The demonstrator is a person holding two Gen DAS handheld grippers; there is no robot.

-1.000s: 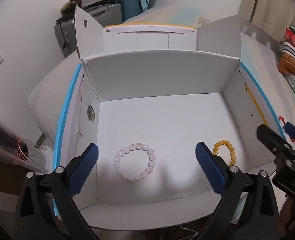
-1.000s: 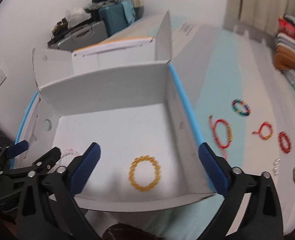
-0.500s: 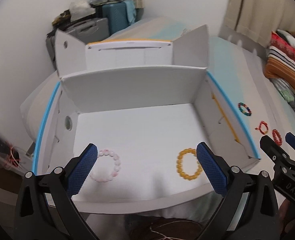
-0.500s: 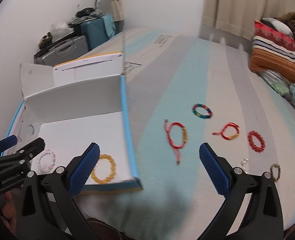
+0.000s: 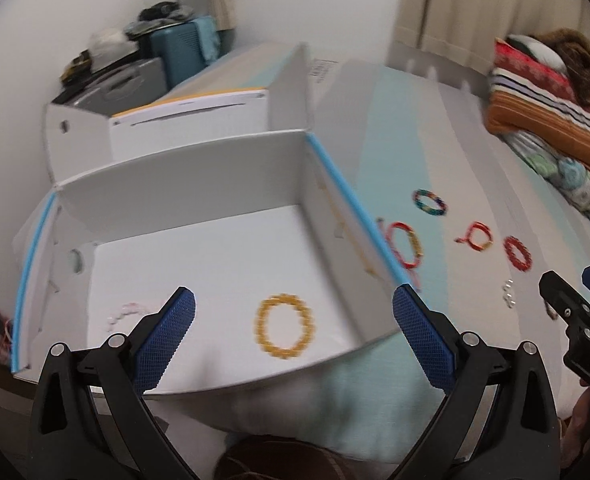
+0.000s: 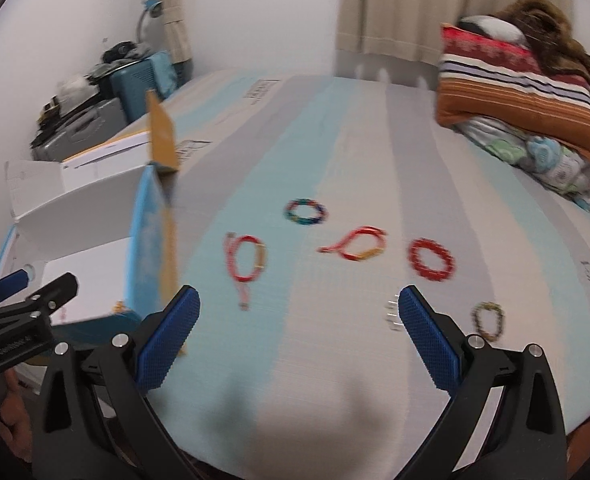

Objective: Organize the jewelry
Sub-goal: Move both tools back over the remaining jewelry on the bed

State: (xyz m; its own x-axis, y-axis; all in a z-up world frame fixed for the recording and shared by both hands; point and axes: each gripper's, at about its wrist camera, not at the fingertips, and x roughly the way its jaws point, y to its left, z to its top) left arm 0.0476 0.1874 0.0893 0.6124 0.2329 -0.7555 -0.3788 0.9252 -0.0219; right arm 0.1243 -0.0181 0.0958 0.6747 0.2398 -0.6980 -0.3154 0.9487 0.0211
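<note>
Left wrist view: left gripper wide open, empty, lower centre; yellow bracelet inside white box, mid-frame. Right wrist view: right gripper wide open, empty; red bracelets on bed, centre.

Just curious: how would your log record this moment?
left gripper: open, empty | right gripper: open, empty | box: yellow bracelet
</note>
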